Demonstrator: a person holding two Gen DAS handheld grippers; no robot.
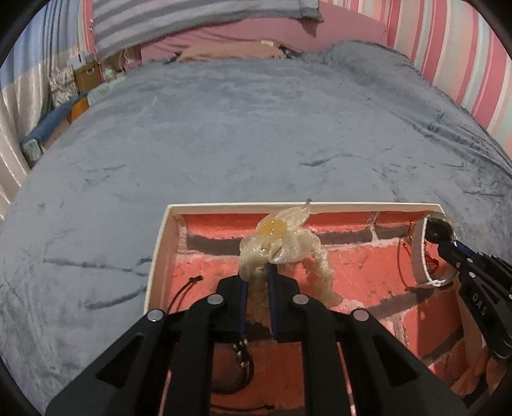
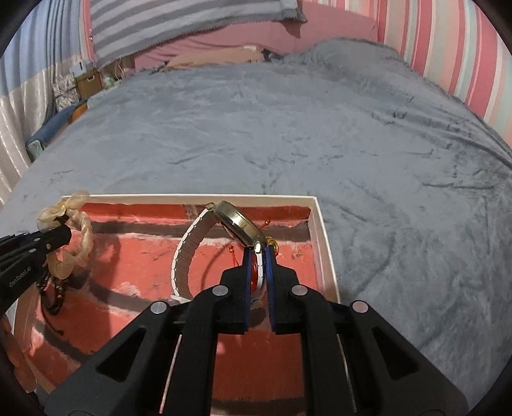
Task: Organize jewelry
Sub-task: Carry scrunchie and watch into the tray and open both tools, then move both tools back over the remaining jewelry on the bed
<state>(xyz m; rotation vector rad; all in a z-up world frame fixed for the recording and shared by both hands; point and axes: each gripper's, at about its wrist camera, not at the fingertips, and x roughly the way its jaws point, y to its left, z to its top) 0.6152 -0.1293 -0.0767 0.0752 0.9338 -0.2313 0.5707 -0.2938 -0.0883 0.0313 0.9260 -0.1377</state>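
Left gripper (image 1: 258, 272) closed on glittery scrunchie (image 1: 281, 243) | right gripper (image 2: 257, 256) closed on watch (image 2: 236, 224) | both over box (image 2: 326, 256) on bed (image 2: 288, 128)

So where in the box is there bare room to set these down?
Bare brick-print floor lies mid-box, between the scrunchie in the left tongs and the watch in the right tongs. It is crowded by the left wall's dark bracelets and the right wall's red cord.

Both wrist cameras look forward and slightly down from close above the white box (image 1: 159, 252), across the grey blanket (image 1: 224, 134) toward the striped pillow (image 2: 179, 22). The left view sits over the box's left half, the right view over its right half. Both views share the box's brick-printed floor and far rim.
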